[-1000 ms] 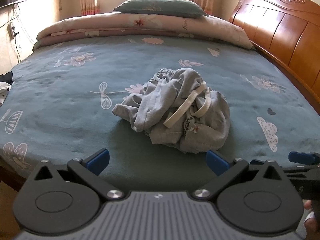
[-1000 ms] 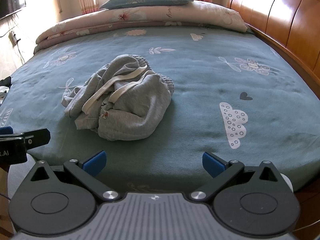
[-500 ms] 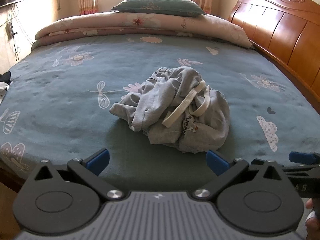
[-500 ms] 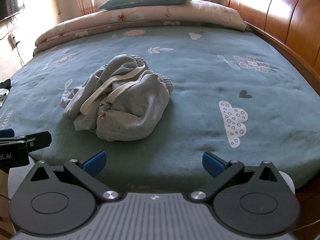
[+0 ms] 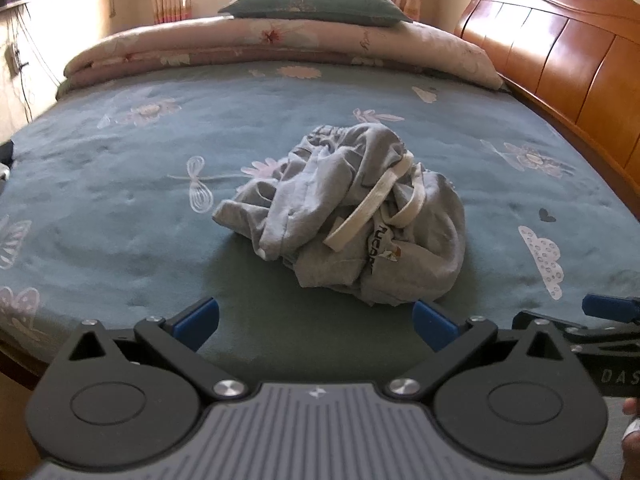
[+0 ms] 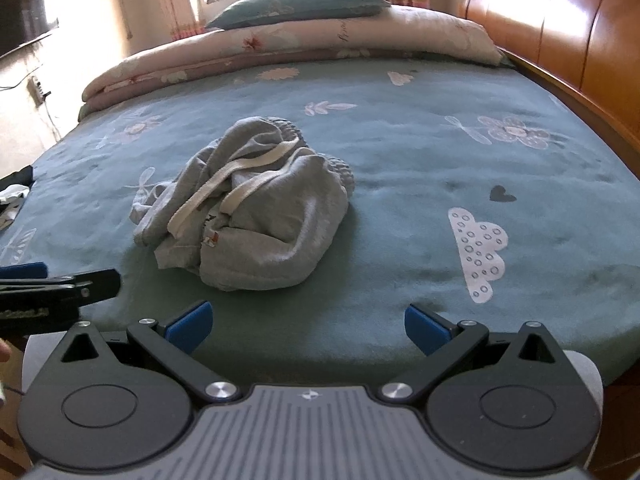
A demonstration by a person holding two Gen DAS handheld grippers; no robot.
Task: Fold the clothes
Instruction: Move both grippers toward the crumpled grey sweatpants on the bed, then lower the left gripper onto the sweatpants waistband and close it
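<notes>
Both grippers have edged closer to the crumpled grey garment point(image 5: 352, 216) on the bed point(image 5: 120, 208); left gripper point(image 5: 316, 322) and right gripper point(image 6: 308, 326) hover wide apart, holding nothing.

Soft grey cloth garment point(image 5: 352, 216) on matt fleecy bedspread point(image 5: 120, 216); glossy wood headboard point(image 5: 560, 60).

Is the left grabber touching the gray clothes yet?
Apart. In the left wrist view the left gripper is open, and bare blue bedsheet shows between its fingertips and the crumpled gray clothes. The right wrist view shows that gap too.
</notes>
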